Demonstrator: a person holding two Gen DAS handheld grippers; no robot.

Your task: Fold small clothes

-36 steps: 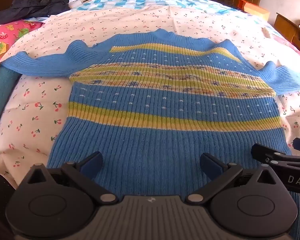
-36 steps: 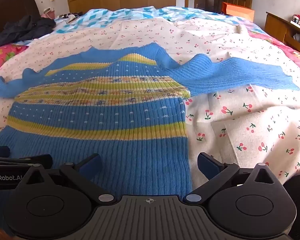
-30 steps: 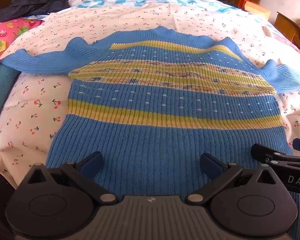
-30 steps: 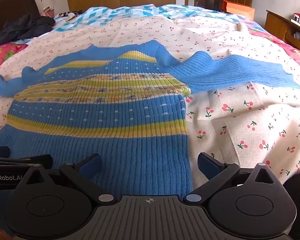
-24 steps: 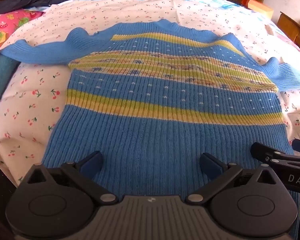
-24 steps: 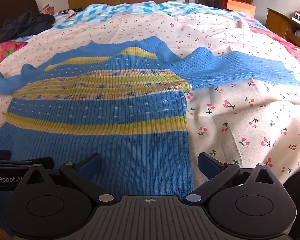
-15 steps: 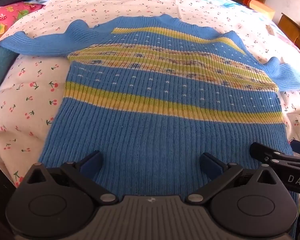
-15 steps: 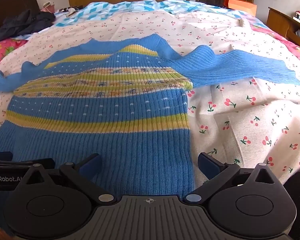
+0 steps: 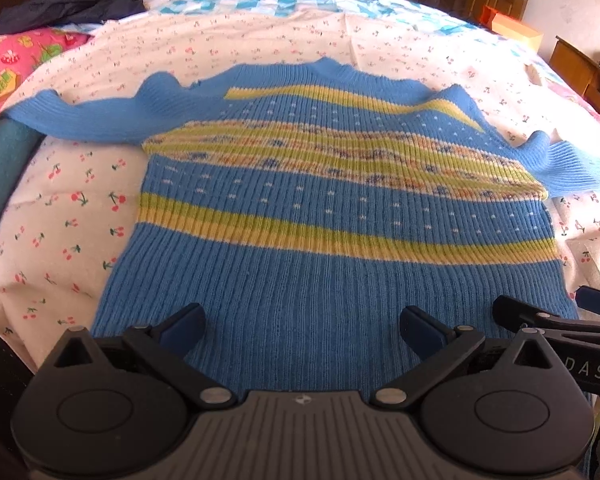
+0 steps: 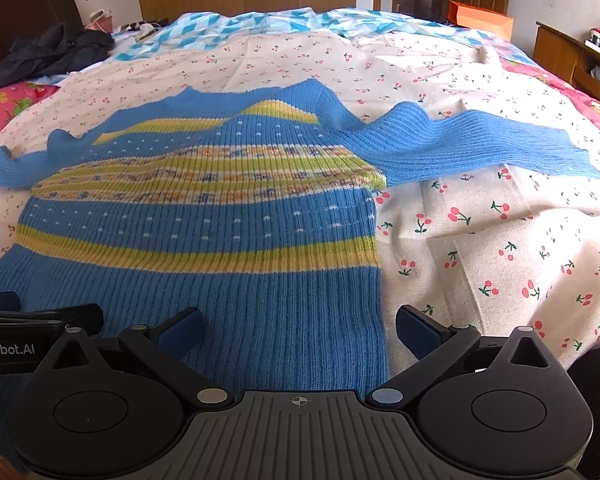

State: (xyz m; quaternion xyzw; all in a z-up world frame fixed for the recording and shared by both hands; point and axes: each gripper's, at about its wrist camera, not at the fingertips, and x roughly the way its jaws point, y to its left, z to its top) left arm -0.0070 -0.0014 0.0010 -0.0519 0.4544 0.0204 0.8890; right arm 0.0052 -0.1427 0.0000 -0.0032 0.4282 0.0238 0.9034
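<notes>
- Blue ribbed knit sweater with yellow-green stripes lies flat on our cherry-print bedsheet.
- Our left gripper and right gripper: jaws spread wide, holding nothing.

Both tools look alike: the left gripper and right gripper have matte black bodies, ribbed grey centre plates, round side discs, silver pivot screws, dark blue fingertips and white lettering.
</notes>
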